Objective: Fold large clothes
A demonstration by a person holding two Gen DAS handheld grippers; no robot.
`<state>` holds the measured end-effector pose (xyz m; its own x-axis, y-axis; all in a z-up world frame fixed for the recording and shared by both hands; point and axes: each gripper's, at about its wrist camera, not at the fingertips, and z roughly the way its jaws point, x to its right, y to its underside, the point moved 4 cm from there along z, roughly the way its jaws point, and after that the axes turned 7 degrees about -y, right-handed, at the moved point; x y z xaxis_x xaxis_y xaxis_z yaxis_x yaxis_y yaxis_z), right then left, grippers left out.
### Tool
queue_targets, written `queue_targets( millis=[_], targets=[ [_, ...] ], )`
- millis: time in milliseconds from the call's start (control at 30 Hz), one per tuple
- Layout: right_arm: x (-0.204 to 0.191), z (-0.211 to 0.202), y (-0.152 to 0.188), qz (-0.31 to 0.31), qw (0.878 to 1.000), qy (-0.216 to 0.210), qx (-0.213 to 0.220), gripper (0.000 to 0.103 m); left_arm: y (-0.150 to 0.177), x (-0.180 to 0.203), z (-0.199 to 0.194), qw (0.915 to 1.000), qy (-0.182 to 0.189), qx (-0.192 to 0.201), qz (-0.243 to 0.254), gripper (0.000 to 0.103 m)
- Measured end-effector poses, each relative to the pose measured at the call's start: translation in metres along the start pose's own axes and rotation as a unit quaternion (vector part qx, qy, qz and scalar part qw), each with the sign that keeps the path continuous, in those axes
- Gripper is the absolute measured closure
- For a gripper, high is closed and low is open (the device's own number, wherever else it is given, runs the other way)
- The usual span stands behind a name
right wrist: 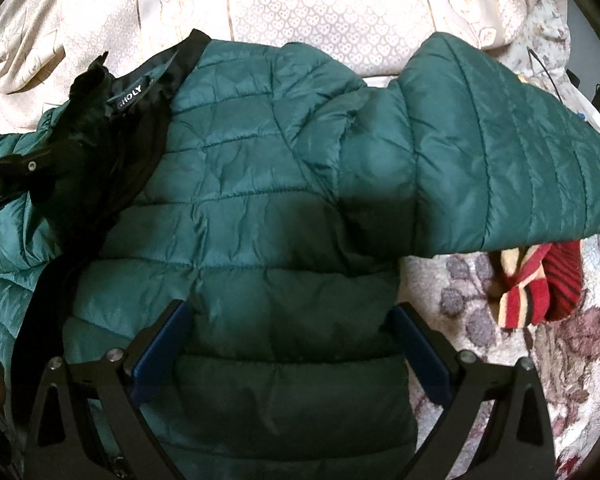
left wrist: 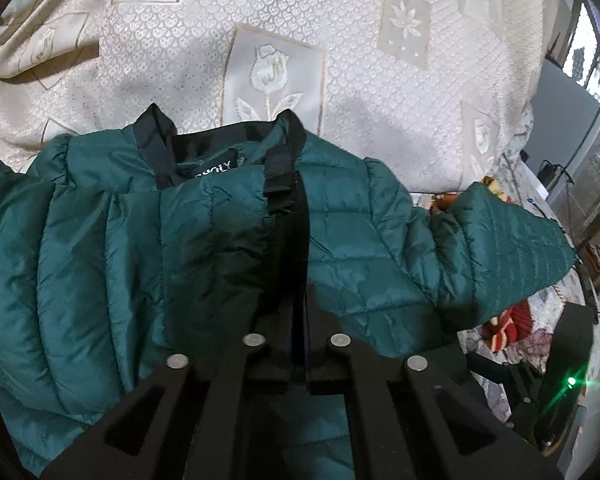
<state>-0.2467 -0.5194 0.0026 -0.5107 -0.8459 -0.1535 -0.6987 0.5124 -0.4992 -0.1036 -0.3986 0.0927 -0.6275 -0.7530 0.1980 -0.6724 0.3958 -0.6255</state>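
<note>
A dark green quilted jacket (left wrist: 100, 248) lies front up on the bed, collar away from me, with a black zipper strip (left wrist: 290, 200) down its middle. My left gripper (left wrist: 298, 300) is shut with that black front edge pinched between its fingers. From the right wrist view the left gripper (right wrist: 16, 172) shows at the left edge, beside the raised black collar lining. My right gripper (right wrist: 290, 320) stands wide open just above the jacket's (right wrist: 260, 200) lower front, its blue pads (right wrist: 160, 344) apart. One sleeve (right wrist: 520, 140) stretches out to the right.
A cream embossed bedspread (left wrist: 340, 40) covers the bed beyond the collar. A floral blanket (right wrist: 500, 340) lies to the right with a red striped cloth (right wrist: 536, 284) under the sleeve's end. Room furniture and windows (left wrist: 592, 60) show at far right.
</note>
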Motion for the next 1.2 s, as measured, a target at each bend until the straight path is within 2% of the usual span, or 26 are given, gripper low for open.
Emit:
queue_targets(
  millis=[67,133,200,367,500,533,667,767,800,833,867,933,1033,1200],
  targets=[
    [-0.001,-0.001,-0.001,0.003,1.000,-0.002,0.000,0.001,0.000,-0.002,-0.007,0.9998,0.017,-0.002,-0.009,0.091],
    [-0.002,-0.003,-0.001,0.005,1.000,-0.004,0.001,0.001,0.000,-0.006,-0.017,0.9986,0.049,-0.012,-0.017,0.075],
    [-0.005,-0.009,-0.002,0.006,1.000,-0.011,0.004,0.001,0.000,-0.014,-0.032,0.9984,0.053,-0.010,-0.015,0.062],
    [-0.021,-0.026,-0.009,0.005,0.999,-0.045,0.023,0.001,0.003,-0.056,-0.082,0.9995,0.022,0.024,-0.002,0.058],
    [-0.047,-0.030,-0.022,0.007,0.995,-0.092,0.035,0.001,0.010,-0.106,-0.100,0.9988,-0.026,0.030,-0.027,0.058],
    [-0.055,-0.027,-0.027,0.005,0.995,-0.098,0.035,0.001,0.012,-0.121,-0.101,0.9980,-0.045,0.028,-0.036,0.058],
    [-0.079,0.000,-0.051,-0.003,0.994,-0.104,0.027,0.001,0.022,-0.161,-0.100,0.9945,-0.083,0.022,-0.061,0.058],
    [-0.091,0.028,-0.065,-0.013,0.995,-0.093,0.018,0.004,0.028,-0.185,-0.094,0.9903,-0.107,0.021,-0.085,0.058],
    [-0.094,0.036,-0.068,-0.016,0.996,-0.089,0.013,0.006,0.031,-0.192,-0.091,0.9889,-0.113,0.017,-0.094,0.058],
    [-0.096,0.044,-0.069,-0.017,0.996,-0.092,0.005,0.015,0.033,-0.197,-0.087,0.9880,-0.116,0.013,-0.101,0.058],
    [-0.100,0.052,-0.069,-0.012,0.994,-0.111,-0.005,0.031,0.035,-0.202,-0.081,0.9873,-0.118,0.009,-0.106,0.058],
    [-0.104,0.055,-0.068,-0.005,0.989,-0.145,-0.001,0.050,0.038,-0.208,-0.072,0.9858,-0.123,0.002,-0.114,0.058],
    [-0.106,0.047,-0.069,-0.016,0.989,-0.147,0.022,0.083,0.038,-0.211,-0.060,0.9846,-0.123,0.000,-0.124,0.058],
    [-0.090,0.010,-0.079,-0.032,0.988,-0.124,0.082,0.091,0.033,-0.204,-0.046,0.9840,-0.113,-0.001,-0.138,0.058]
  ],
)
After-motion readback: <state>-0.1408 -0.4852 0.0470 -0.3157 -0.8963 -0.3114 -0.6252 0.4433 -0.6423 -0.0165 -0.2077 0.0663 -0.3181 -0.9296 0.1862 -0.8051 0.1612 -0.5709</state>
